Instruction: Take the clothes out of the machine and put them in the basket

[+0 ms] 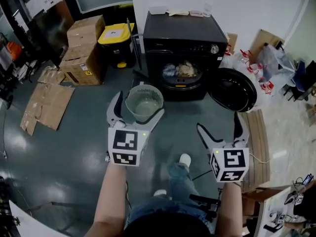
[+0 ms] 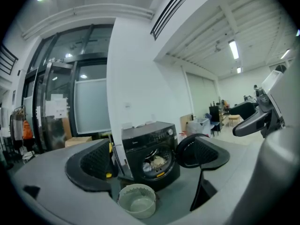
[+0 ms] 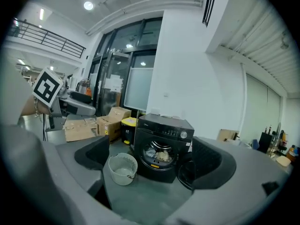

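- Left hand-held gripper [image 1: 139,105] and right hand-held gripper [image 1: 218,122]: jaws spread, empty.
- Clothes [image 1: 182,69] lie inside the open machine [image 1: 185,33].
- Basket [image 1: 148,89] stands on the floor just before it.

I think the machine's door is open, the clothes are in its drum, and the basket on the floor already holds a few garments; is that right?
Not quite: the basket is empty, as the head view shows. The rest holds: the machine has its door open and the clothes are in its drum.
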A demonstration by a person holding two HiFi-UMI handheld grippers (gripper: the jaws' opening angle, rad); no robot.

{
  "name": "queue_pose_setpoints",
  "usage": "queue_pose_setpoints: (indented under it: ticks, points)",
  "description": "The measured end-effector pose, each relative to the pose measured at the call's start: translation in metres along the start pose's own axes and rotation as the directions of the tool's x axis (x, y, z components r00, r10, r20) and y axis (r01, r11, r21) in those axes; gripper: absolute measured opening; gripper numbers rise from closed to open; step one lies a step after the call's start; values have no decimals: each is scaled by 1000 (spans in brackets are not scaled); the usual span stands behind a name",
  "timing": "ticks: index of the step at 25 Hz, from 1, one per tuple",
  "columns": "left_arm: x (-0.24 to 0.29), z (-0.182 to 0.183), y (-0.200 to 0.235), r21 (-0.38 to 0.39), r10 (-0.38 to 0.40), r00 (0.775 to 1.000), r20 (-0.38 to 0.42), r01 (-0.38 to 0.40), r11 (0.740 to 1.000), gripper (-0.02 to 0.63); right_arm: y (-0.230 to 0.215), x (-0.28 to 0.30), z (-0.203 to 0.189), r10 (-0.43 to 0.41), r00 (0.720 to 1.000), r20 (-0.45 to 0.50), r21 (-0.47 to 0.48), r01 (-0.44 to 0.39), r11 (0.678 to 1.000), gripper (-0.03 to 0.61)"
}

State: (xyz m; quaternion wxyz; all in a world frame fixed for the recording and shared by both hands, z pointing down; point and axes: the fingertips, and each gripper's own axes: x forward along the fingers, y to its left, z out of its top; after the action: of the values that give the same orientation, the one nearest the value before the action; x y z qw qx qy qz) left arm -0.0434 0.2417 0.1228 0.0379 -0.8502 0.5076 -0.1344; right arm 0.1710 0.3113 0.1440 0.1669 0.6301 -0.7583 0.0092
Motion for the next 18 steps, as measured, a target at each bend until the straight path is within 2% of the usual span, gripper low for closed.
queue_pose_setpoints:
  ticks: [9,13,18]
  points:
    - [99,12,-12,-27,30,998,-63,-32,999,565,-118,72,-9,-30,999,-25,58,32,998,548]
    - [148,28,-15,-31,41,997,-64,-43,999,565,-154,110,-6,-10,999,-35,76,12,997,548]
    - [201,39,-12,-28,66,995,-74,-69,997,565,-187,160,-3,30,998,-48,55,-27,998,548]
